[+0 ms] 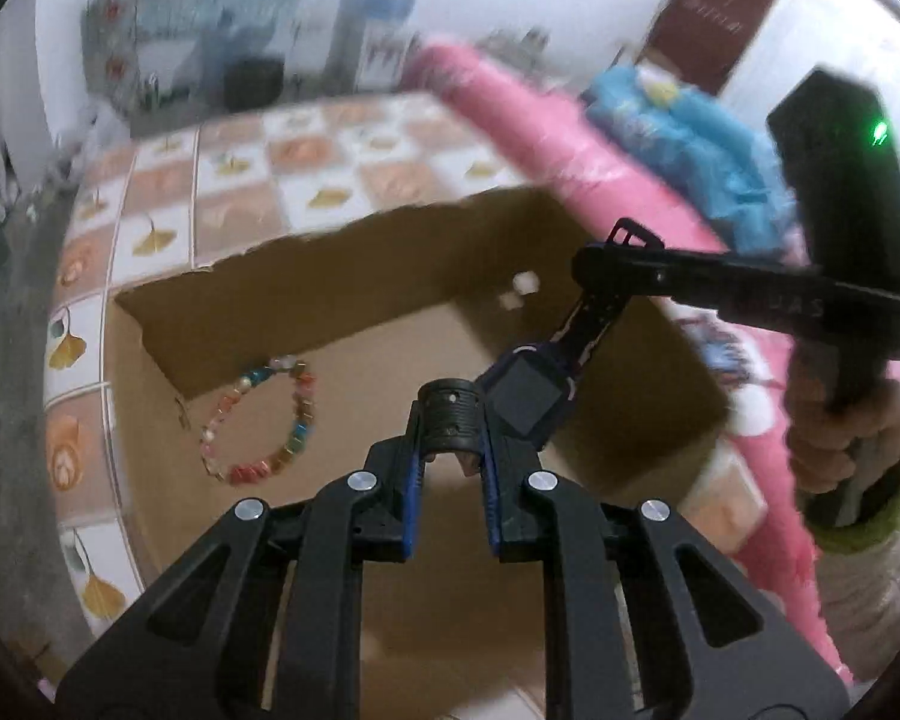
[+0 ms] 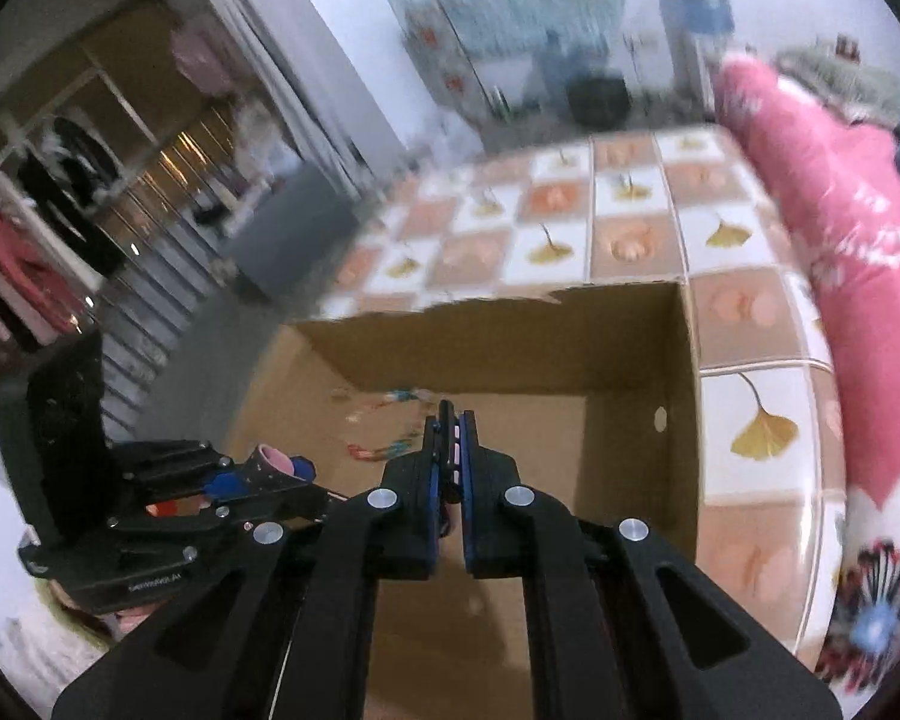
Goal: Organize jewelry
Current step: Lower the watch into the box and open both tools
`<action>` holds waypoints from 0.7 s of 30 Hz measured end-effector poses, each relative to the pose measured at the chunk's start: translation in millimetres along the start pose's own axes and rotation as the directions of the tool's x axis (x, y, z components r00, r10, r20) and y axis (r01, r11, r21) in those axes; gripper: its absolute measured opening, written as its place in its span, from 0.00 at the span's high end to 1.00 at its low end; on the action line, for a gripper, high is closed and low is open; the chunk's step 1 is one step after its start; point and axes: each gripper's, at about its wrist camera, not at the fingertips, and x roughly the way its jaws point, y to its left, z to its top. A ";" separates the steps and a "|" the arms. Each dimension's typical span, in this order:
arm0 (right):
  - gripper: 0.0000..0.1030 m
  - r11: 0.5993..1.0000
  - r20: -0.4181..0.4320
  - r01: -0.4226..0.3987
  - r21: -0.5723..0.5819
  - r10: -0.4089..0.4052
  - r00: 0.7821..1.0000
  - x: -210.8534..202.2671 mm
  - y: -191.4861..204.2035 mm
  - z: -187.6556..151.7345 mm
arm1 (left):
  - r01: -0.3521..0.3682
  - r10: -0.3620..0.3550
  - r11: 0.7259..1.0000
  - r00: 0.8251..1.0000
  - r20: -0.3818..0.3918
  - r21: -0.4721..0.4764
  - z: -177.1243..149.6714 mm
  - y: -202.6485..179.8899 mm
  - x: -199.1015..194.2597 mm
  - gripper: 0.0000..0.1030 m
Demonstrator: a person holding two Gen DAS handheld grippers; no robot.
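Watch (image 1: 519,399) is held stretched between both clamped grippers, left gripper (image 1: 453,438) on strap end, right gripper (image 1: 594,324) upper-right, over box (image 1: 330,312).

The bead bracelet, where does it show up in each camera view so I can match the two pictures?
Left wrist view: the bead bracelet lies lower left of centre, on the cardboard box floor by the left wall.
Right wrist view: the bead bracelet is blurred, at centre, just left of the closed fingertips.
Shared landmark: the cardboard box on the tiled tabletop.
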 end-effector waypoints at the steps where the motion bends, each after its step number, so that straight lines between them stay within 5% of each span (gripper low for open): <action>1: 0.94 1.000 -0.035 0.029 0.010 -0.028 0.999 18.3 -7.0 12.9 | -0.008 0.007 1.000 0.999 -0.043 -0.019 6.4 8.5 13.9 0.85; 6: 0.94 0.994 -0.141 0.104 -0.029 -0.107 0.984 69.9 -10.1 26.7 | -0.048 0.038 0.998 0.982 -0.186 -0.049 19.9 24.1 64.0 0.83; 10: 0.92 0.983 -0.197 0.168 -0.077 -0.180 0.964 98.7 -12.2 28.3 | -0.083 0.059 0.993 0.964 -0.259 -0.081 22.9 34.1 83.1 0.69; 14: 0.90 0.970 -0.218 0.220 -0.102 -0.238 0.947 107.5 -17.9 29.3 | -0.090 0.053 0.989 0.955 -0.292 -0.115 21.3 40.0 84.2 0.60; 17: 0.75 0.966 -0.200 0.233 -0.116 -0.253 0.947 103.9 -18.6 32.5 | -0.091 0.055 0.989 0.955 -0.290 -0.114 17.9 39.8 77.4 0.55; 21: 0.69 0.955 -0.153 0.253 -0.156 -0.277 0.949 92.3 -13.0 35.7 | -0.074 0.042 0.992 0.960 -0.276 -0.107 14.9 35.1 64.5 0.54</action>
